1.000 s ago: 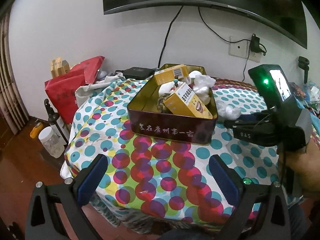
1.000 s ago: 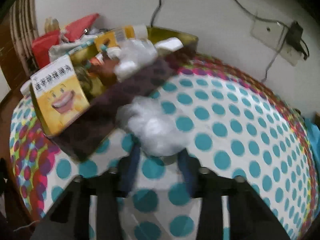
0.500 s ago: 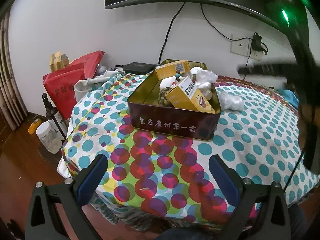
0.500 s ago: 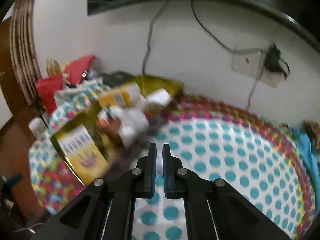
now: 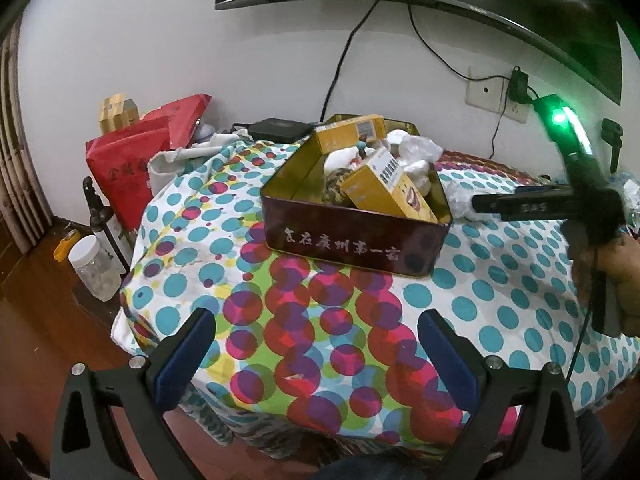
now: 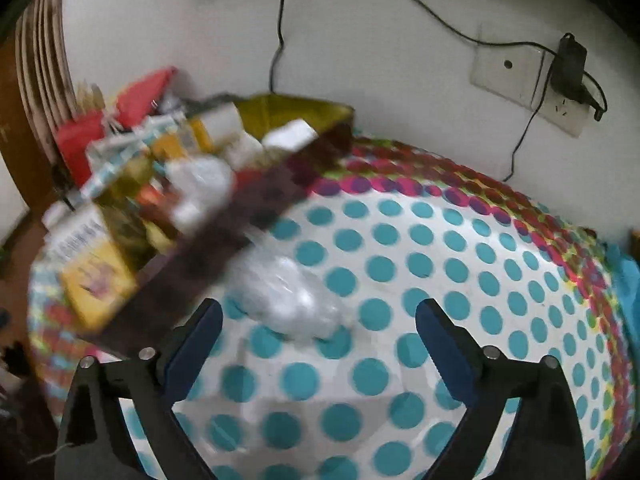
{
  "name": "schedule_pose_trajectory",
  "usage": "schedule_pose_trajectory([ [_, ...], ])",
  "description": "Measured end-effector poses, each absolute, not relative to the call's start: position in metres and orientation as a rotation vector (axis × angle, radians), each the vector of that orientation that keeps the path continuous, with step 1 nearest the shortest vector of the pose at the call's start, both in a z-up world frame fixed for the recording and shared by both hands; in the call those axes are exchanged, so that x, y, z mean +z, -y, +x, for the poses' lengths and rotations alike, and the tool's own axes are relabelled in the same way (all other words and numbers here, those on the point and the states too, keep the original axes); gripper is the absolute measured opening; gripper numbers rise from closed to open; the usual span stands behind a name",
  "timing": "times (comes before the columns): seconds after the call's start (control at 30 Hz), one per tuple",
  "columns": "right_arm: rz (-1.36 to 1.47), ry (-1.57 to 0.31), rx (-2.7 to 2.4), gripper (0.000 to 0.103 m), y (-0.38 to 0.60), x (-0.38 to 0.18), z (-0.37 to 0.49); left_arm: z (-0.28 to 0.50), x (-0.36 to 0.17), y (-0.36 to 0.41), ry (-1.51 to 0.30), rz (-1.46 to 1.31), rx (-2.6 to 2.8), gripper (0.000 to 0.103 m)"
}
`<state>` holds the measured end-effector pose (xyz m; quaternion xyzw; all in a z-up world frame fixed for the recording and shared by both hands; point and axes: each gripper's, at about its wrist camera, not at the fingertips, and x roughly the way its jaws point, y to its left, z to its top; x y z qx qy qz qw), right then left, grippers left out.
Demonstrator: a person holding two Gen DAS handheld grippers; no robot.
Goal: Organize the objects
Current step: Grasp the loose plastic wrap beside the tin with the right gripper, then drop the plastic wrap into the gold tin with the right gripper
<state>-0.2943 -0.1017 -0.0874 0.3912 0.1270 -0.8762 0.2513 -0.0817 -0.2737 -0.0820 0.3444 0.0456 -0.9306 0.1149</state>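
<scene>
Black hand-held gripper (image 5: pixel 316 354), blue pads (image 5: pixel 185 356)

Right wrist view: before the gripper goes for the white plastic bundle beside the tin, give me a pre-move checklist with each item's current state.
1. Right gripper open: ok; its fingers have just been opening and stand wide.
2. Nothing pinched between them: ok; only tablecloth there.
3. White plastic bundle outside the tin, on the cloth: ok.
4. Bundle lined up between the fingers: not ok; it lies ahead and towards the left finger.
5. Clearance from the tin wall: cannot tell; the picture is blurred and the bundle lies close to it.
6. Left gripper out of the way: ok; open, empty, at the near edge.
</scene>
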Motion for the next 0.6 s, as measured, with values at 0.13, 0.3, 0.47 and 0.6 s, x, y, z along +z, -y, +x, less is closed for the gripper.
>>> schedule_pose_trajectory([
  [0.13,1.097,-0.496,-2.307,0.060,0.129,-0.109,-0.303,-0.084,-0.084,0.270,-0.132,1.021,-2.730,0.103],
  [0.3,1.089,-0.481,-2.266,0.032,0.143,-0.110,-0.306,-0.084,-0.085,0.273,-0.134,1.027,-2.714,0.103],
  [0.47,0.996,-0.499,-2.373,0.031,0.136,-0.088,-0.291,-0.085,-0.087,0.272,-0.129,1.032,-2.722,0.103],
  [0.6,0.976,-0.328,-2.471,0.032,0.123,-0.051,-0.294,-0.086,-0.089,0.268,-0.125,1.050,-2.728,0.103],
])
